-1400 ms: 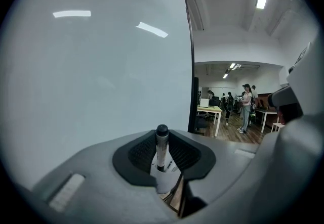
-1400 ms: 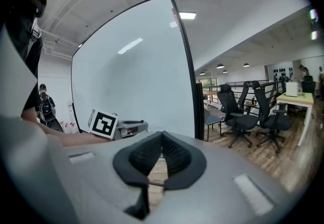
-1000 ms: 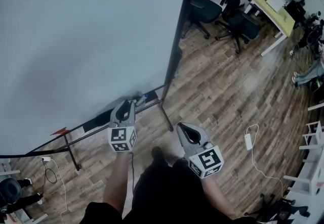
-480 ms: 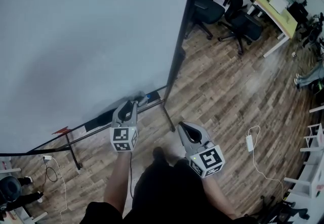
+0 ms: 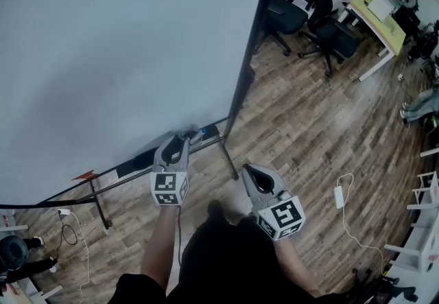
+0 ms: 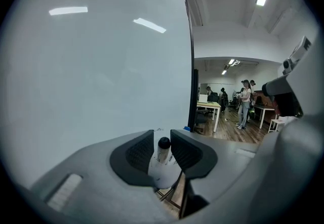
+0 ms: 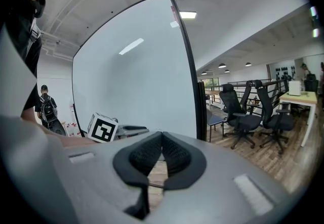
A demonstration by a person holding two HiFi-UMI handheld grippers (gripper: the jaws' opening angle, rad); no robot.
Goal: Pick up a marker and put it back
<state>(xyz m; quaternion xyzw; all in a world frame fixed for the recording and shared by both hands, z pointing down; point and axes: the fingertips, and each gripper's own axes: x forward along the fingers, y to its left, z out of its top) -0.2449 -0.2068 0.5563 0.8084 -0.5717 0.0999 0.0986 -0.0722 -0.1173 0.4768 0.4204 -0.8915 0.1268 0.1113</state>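
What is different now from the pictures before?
The left gripper has just been opening its jaws, so the marker standing between them looks let go. Both hands kept still, and the right gripper stayed shut with nothing in it.

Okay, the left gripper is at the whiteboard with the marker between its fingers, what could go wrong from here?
1. The left gripper has just been opening its fingers with the marker between them. Whether the marker rests on anything isn't visible, so it may drop to the wood floor.
2. Pulling back at an angle could snag the marker and drag it away from the whiteboard.
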